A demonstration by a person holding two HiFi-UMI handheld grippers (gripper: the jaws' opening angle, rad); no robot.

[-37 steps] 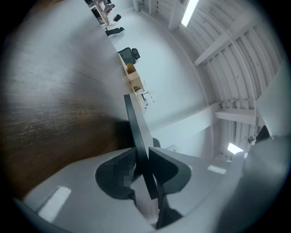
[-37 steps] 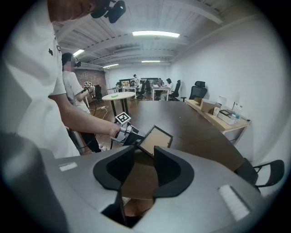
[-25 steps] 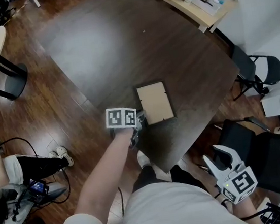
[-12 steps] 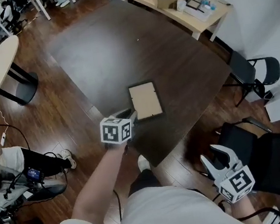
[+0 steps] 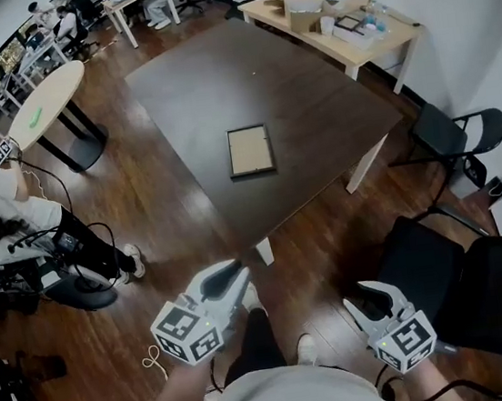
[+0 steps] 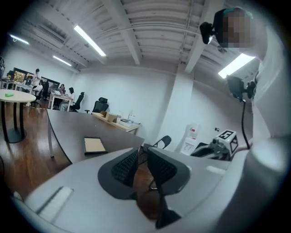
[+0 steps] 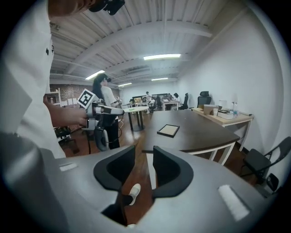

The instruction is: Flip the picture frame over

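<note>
Head view is showing both grippers hanging low over the brown wooden floor (image 5: 169, 206), on the person's side of the table and well apart from it. The left gripper (image 5: 232, 276) is pointing up and to the right at the end of a bare forearm, its white cube with black square markers sitting nearest the camera. The right gripper (image 5: 366, 293) is angling up and to the left, beside a black chair (image 5: 444, 270).

Left gripper view is showing its dark, ribbed jaws standing a narrow gap apart with nothing between them. Right gripper view is showing smooth dark jaws standing a little wider apart, also gripping nothing, with only floor and a white shoe (image 7: 133, 191) showing through the gap.

The picture frame (image 5: 251, 150) is lying flat on the dark, matte table (image 5: 309, 86), near the edge closest to the person. It is looking like a thin rectangle, a dark narrow border running around a plain tan panel that is facing up.
</note>
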